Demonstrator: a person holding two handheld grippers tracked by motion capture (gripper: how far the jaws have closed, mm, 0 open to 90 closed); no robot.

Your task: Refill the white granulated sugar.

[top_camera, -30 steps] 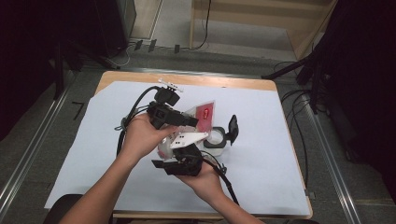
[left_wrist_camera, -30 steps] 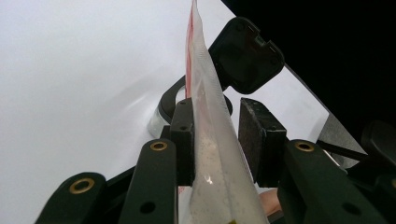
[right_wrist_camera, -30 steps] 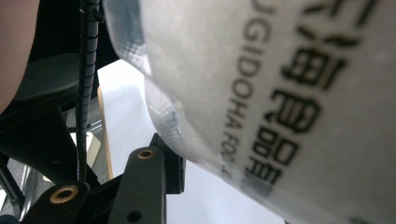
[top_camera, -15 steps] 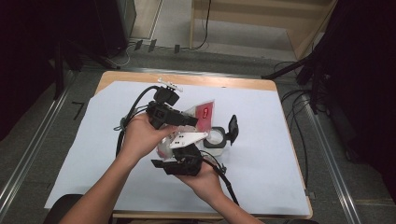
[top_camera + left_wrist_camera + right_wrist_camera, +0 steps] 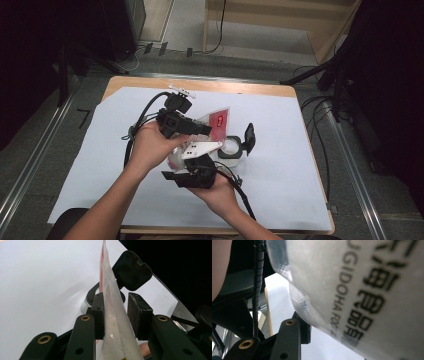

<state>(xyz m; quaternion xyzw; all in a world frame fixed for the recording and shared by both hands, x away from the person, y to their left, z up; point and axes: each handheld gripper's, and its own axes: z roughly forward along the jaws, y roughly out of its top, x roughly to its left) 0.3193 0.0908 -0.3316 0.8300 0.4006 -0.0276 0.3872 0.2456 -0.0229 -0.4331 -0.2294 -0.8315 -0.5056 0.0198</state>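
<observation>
two handheld grippers hold a clear pouch above an open jar on a white-covered table

the left gripper (image 5: 202,131) has its jaws part-way closed with the pouch (image 5: 113,315) standing edge-on between them; one pad lies against the film, while the far pad appears just clear of it, so a firm clamp cannot be confirmed. the right gripper (image 5: 192,175) sits just nearer the person than the jar (image 5: 231,148), with the pouch's printed face pressed close over its camera, and whether its jaws clamp the pouch cannot be told. the pouch, red-labelled at its top (image 5: 218,121), hangs just beside and above the jar, whose black lid (image 5: 249,137) stands flipped open on its far side from the grippers
</observation>
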